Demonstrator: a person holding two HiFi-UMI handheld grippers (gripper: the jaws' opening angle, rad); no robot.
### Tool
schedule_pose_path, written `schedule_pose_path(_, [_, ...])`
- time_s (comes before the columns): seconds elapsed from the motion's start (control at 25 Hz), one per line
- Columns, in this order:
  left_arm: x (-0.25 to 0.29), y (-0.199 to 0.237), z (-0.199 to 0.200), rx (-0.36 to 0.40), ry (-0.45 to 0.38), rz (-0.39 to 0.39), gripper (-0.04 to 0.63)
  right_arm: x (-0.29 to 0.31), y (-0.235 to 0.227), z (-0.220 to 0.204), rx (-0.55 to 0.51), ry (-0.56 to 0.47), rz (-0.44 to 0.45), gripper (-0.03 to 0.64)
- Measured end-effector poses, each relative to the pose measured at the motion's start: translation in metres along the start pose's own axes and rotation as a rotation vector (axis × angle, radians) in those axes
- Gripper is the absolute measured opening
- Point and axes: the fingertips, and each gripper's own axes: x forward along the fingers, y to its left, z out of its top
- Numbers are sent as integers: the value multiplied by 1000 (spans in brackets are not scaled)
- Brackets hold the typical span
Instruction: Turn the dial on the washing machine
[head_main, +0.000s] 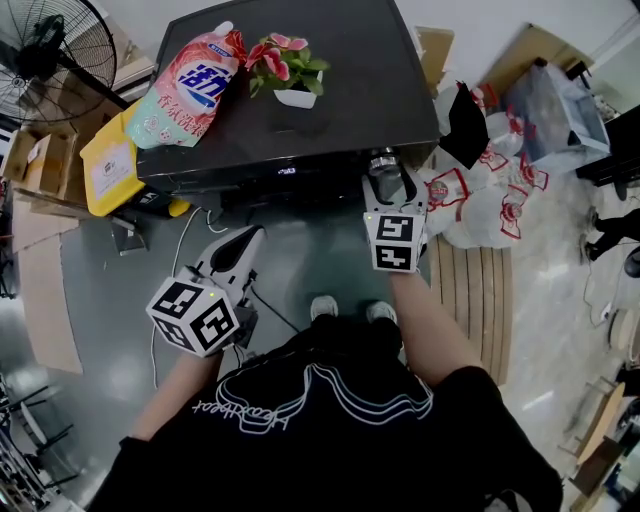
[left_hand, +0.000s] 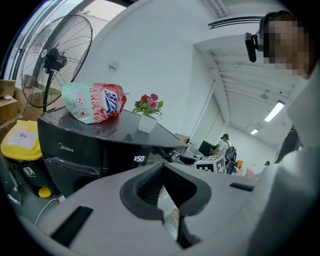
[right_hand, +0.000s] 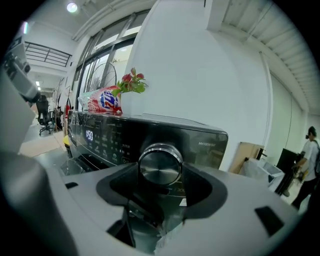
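Dial (right_hand: 160, 165): a round metal knob at the right end of the front control panel of the washing machine (head_main: 360, 90), just under the front edge of its top. It stands proud of the panel, so it can be taken by the rim.
Right gripper (right_hand: 161, 171): brought straight at the panel and tilted a little downward. One jaw lies on each side of the dial with the pads against its rim. It looks clamped on the knob, wide because the knob is wide. Facing the dial head-on puts the gripper's own axis in line with the dial's, so a roll of the wrist would turn it.
Left gripper (left_hand: 162, 169): jaws together with nothing between them. It is held low, in front of the machine and well apart from the panel. Probably it is parked there because the job needs one hand only.
Display (left_hand: 139, 159): lit digits on the panel to the left of the dial, so the machine seems to be powered on.
Machine top: a detergent pouch (head_main: 185, 90) lies towards the left edge and a potted flower (head_main: 288, 70) stands near the middle. Both are clear of the front edge and out of the way.
Stage: grip made, by my reading. How far the dial has been turned cannot be told.
Risk: smooth metal could slip under the pads if the squeeze is light.
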Motion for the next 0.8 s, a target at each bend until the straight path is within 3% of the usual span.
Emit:
schedule_pose_path(0.52, [2, 0, -3, 12, 5, 8, 3, 0, -5, -5, 353, -17, 91, 278])
schedule_pose_path(0.8, [3, 1, -5, 5, 7, 14, 3, 1, -6, -6, 489, -26, 130, 278])
